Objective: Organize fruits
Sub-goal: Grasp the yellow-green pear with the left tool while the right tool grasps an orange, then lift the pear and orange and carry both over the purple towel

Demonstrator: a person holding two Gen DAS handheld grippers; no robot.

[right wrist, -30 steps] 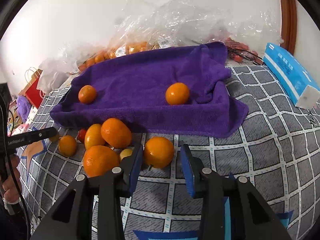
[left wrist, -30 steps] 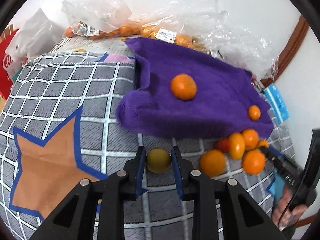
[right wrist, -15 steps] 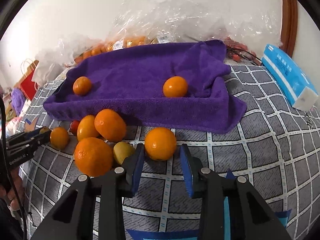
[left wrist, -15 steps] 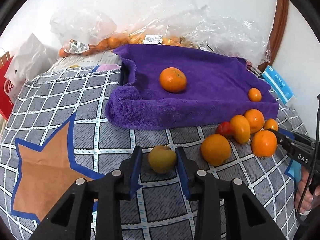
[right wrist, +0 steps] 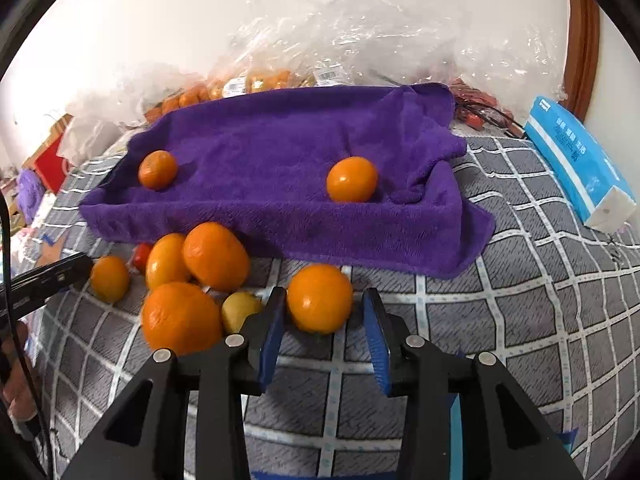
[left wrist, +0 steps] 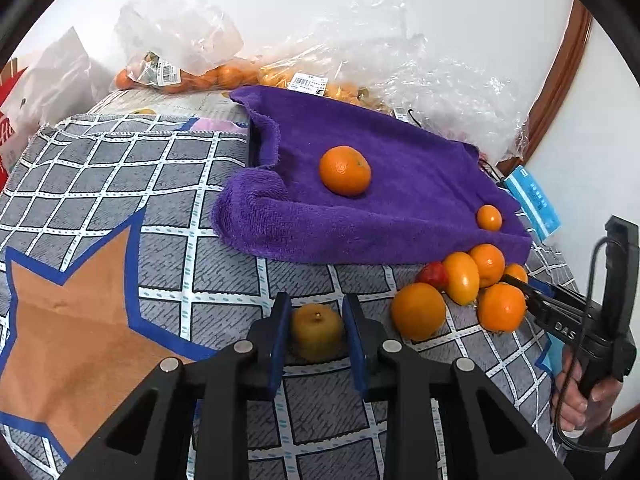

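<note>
The left gripper (left wrist: 316,322) has its blue-padded jaws pressed against both sides of a small yellow-green fruit (left wrist: 317,331), which sits on the cloth below; they have just been closing on it. The right gripper (right wrist: 325,318) holds its jaws a little wider around an orange (right wrist: 320,297); the left pad touches the fruit, a gap shows at the right pad, and these jaws have just been opening. Just left of that orange lies a loose cluster (right wrist: 192,276) of more oranges, a pale yellow fruit (right wrist: 240,310) and a small red one (right wrist: 141,257), all touching or nearly so. Everything rests on a grey checked cover (right wrist: 520,320) with white grid lines; in the left wrist view a tan star outlined in blue (left wrist: 76,312) is printed on it. Behind the fruit a purple towel (right wrist: 288,168) is draped over a shallow tray, its edges hanging over the rim, and two oranges lie on it well apart, a larger one (left wrist: 345,169) and a smaller one (left wrist: 489,218). Beyond the towel, crumpled clear plastic bags (left wrist: 400,68) with price labels hold more orange fruit against a plain white wall. A blue tissue pack (right wrist: 576,164) lies on the cover to the right of the towel, a curved brown wooden frame (right wrist: 582,36) rises behind it, and a red paper bag (left wrist: 8,120) stands at the far left edge.
</note>
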